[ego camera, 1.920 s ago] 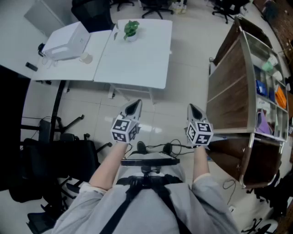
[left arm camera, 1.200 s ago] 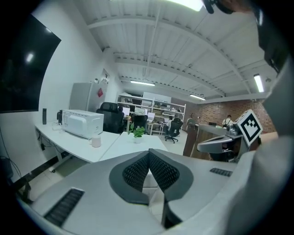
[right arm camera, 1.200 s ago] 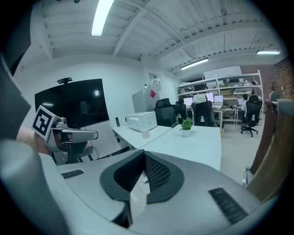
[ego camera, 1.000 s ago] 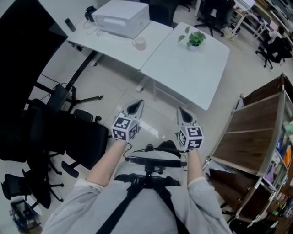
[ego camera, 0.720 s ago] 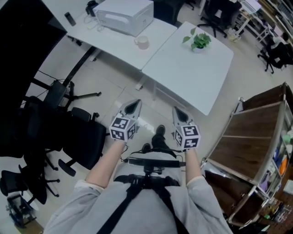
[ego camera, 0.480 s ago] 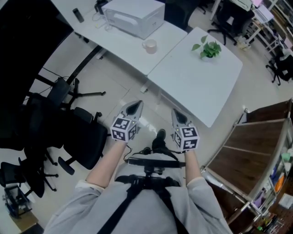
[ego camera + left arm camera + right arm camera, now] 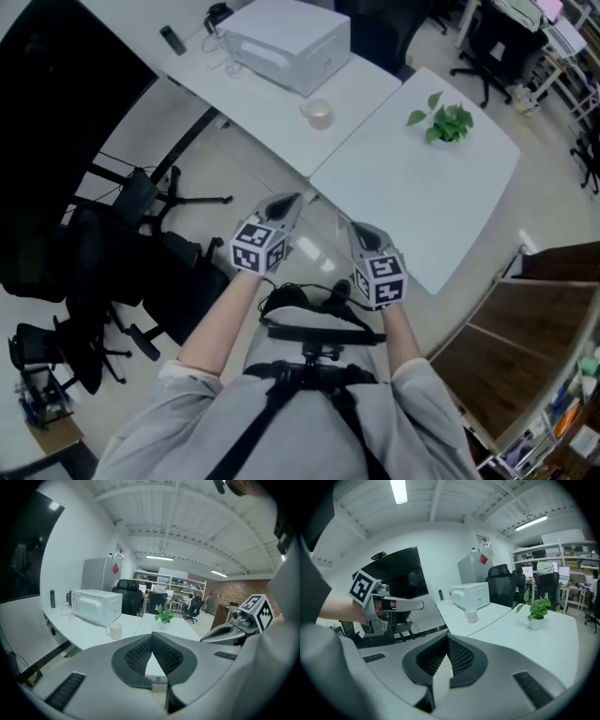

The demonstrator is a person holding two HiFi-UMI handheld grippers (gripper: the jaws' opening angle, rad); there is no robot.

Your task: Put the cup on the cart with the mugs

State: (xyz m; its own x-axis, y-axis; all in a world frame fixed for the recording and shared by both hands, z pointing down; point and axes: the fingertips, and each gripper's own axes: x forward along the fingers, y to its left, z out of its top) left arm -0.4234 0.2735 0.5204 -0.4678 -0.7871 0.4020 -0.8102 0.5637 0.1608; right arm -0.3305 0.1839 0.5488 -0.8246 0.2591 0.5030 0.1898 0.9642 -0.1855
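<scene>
A pale cup (image 7: pixel 319 113) stands on the white table (image 7: pixel 412 197) beside a white microwave (image 7: pixel 286 42). It also shows in the left gripper view as the cup (image 7: pixel 115 630) and in the right gripper view as the cup (image 7: pixel 472 616), far ahead of both. My left gripper (image 7: pixel 286 204) and right gripper (image 7: pixel 361 232) hang side by side over the floor, short of the table's near edge. Both are shut with nothing between the jaws, as the left gripper (image 7: pixel 152 637) and right gripper (image 7: pixel 447 639) show close up. A brown shelved cart (image 7: pixel 511 337) sits at the lower right; no mugs are in view.
A potted plant (image 7: pixel 448 122) stands on the right half of the table. Black office chairs (image 7: pixel 141 272) crowd the floor on the left below a large dark screen (image 7: pixel 56 122). More chairs and shelves fill the far right.
The view has swung left: the table with the cup now lies straight ahead and nearer, and the cart has slid to the lower right corner. Both grippers stay shut.
</scene>
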